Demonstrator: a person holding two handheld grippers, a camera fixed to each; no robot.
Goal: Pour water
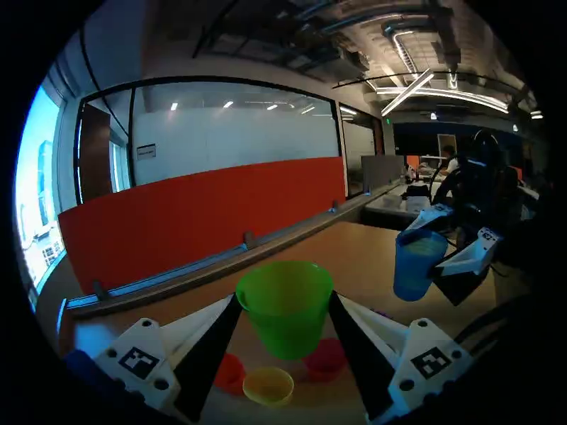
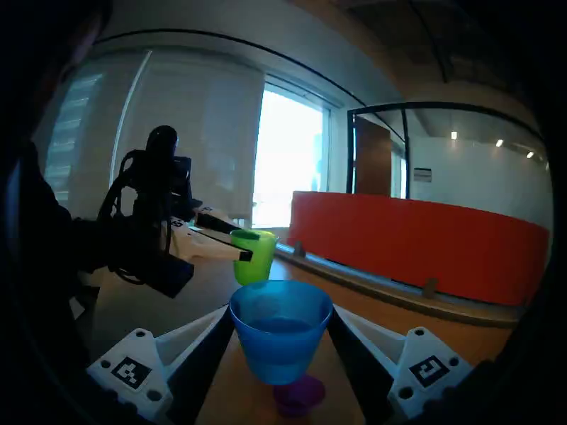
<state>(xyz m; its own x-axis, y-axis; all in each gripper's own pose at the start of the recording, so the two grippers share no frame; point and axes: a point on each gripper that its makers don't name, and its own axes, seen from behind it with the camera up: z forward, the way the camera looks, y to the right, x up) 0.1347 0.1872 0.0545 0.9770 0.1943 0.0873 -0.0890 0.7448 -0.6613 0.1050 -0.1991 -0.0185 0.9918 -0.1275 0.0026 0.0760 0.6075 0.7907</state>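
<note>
So, left gripper (image 1: 285, 301): clenched on the green cup (image 1: 287, 315), pressing its wall from both sides.
Green cup: upright, rim on top, up off the table (image 1: 354, 248); I can't see into it.
Right gripper (image 2: 281, 312): clenched on the blue cup (image 2: 280, 343) the same way, pressing each side.
Blue cup: upright, above the table, apart from the green cup; a darker level inside looks like water (image 2: 283, 326).
Cups together: not touching; in the right gripper view the green cup sits beyond the blue rim, a little to its left.
Small cups: a red cup (image 1: 230, 372), a yellow cup (image 1: 268, 386) and a pink-red cup (image 1: 326, 358) stand on the table below the green cup; a purple cup (image 2: 299, 395) stands below the blue one.
Table: wooden top, running along an orange partition (image 1: 212, 212) with glass above.
Person: a dark sleeve (image 2: 42, 248) behind the left gripper.
</note>
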